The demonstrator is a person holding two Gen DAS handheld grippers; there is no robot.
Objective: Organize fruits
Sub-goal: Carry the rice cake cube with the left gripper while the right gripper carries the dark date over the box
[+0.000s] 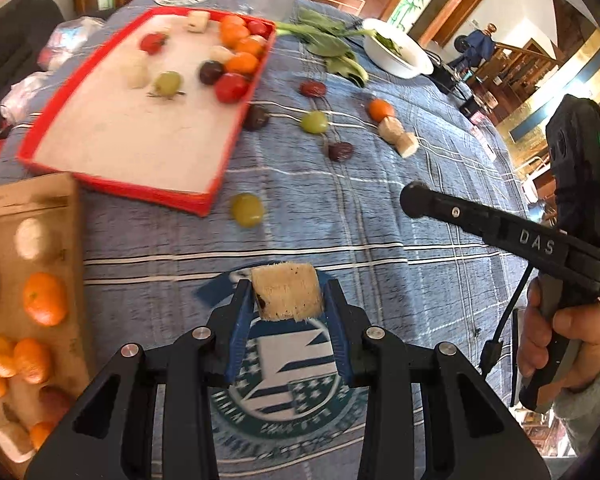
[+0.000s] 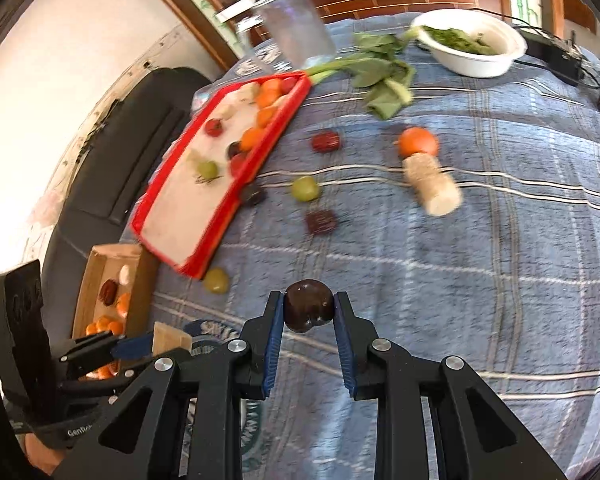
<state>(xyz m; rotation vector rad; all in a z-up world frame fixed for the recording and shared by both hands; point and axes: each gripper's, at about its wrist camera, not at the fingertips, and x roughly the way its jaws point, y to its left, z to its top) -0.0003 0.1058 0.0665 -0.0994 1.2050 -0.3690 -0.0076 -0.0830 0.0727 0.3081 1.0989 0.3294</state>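
Observation:
My left gripper (image 1: 286, 294) is shut on a pale, fibrous cut chunk (image 1: 286, 290), held above the blue checked cloth. My right gripper (image 2: 309, 308) is shut on a dark round fruit (image 2: 309, 310); it also shows in the left wrist view as a black gripper (image 1: 414, 198) at the right. A red tray (image 1: 40, 148) at the upper left holds oranges, tomatoes, grapes and white chunks. A cardboard box (image 1: 66, 200) at the left holds oranges and other fruit. Loose on the cloth lie green grapes (image 1: 247, 209), dark fruits (image 1: 340, 151), an orange (image 2: 418, 142) and a pale cylinder (image 2: 432, 188).
A white bowl (image 2: 476, 62) of greens and a leafy vegetable (image 2: 380, 76) lie at the far side, with a clear plastic container (image 2: 296, 28) beside them. Black boxes and cables (image 2: 556, 56) sit at the far right. A dark chair (image 2: 112, 152) stands beyond the tray.

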